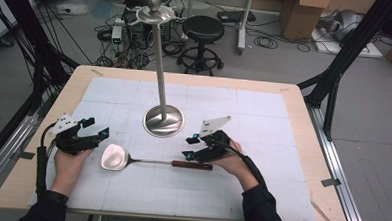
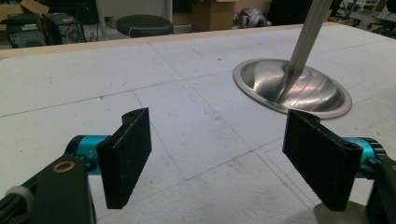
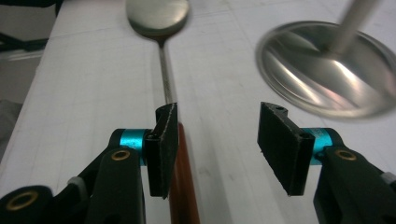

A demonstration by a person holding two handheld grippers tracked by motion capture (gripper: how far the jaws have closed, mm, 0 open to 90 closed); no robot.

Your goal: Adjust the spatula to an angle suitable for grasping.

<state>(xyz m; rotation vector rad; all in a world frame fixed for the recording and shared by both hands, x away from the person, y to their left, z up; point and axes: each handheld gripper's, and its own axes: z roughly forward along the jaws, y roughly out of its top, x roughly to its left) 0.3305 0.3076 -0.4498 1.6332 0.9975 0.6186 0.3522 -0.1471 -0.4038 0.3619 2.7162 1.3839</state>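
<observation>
A steel spatula-spoon with a reddish-brown wooden handle lies flat on the white mat, its bowl pointing left. My right gripper stands open just above the handle's right part. In the right gripper view the handle runs under the right gripper close to one pad, with the pads off it and the bowl far ahead. My left gripper is open with nothing between its jaws, left of the bowl. A tall steel stand rises at the mat's middle.
The stand's round base lies ahead and to the right of the left gripper, and its pole ends in a ball top. A black stool, boxes and cables sit on the floor beyond the table's far edge.
</observation>
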